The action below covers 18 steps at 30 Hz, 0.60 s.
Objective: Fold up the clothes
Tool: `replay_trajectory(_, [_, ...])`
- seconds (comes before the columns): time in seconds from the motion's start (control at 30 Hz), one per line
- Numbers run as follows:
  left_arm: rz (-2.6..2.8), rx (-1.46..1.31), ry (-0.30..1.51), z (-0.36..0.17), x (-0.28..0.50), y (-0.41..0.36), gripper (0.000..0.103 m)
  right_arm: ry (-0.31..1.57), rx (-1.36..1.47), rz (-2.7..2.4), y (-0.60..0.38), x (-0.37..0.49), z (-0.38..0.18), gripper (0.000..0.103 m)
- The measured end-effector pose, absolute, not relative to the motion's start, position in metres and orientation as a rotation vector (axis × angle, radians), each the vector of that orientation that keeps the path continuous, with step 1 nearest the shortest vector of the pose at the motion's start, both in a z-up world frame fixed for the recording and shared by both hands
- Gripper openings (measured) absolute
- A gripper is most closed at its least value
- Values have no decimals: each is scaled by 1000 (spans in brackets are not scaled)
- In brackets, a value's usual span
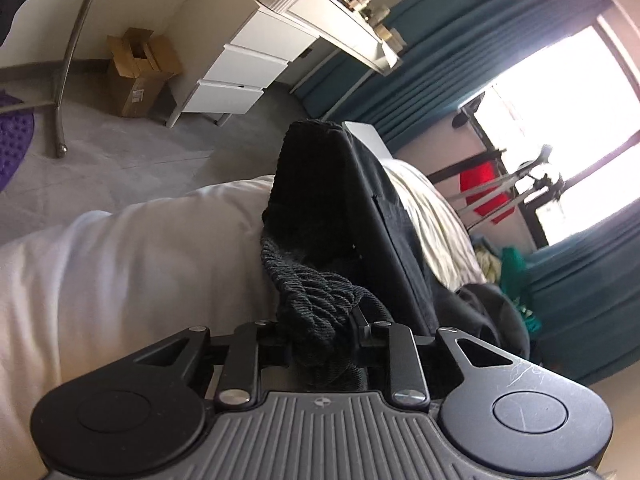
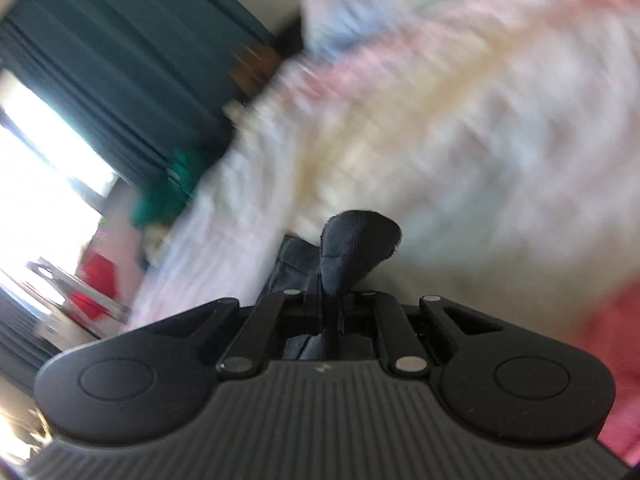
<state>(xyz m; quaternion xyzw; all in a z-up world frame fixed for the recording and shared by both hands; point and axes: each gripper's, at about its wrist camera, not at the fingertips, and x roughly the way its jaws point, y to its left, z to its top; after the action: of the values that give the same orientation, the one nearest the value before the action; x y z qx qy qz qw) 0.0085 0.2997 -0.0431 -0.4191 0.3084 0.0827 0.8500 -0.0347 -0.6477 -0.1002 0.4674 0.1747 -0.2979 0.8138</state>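
Two grippers are in our hands, and both hold dark cloth above a bed with white bedding, the largest thing in the left wrist view. Behind the bed we see the grey floor, teal curtains beside a very bright window, and a white dresser with three drawers, with small things on its top that we cannot make out. An open cardboard box stands on the floor just beside the dresser, and something red hangs near the window. In the right wrist view the bedding is strongly blurred, with pale stripes of colour on it. The dark garment rises from the left gripper up and away, stretched like a ridge over the bed, and part of it is a thick knitted or twisted fabric. The jaws of the left gripper are closed on a thick bunch of this fabric, so they stand narrow but not fully together. The right gripper has its jaws almost together, and a thin fold of dark cloth is pinched between them and sticks out forward. We cannot tell if it is the same garment.
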Motion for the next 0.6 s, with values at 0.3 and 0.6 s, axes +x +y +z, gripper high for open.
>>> replay_trajectory(0.3, [223,-758,693,-31,-4,291,53,443,933,-610,-626,-37,-95,55])
replay_trajectory(0.6, [264,-550,563,18,-42,265,89,327,690,-589,-572,-34,-23,82])
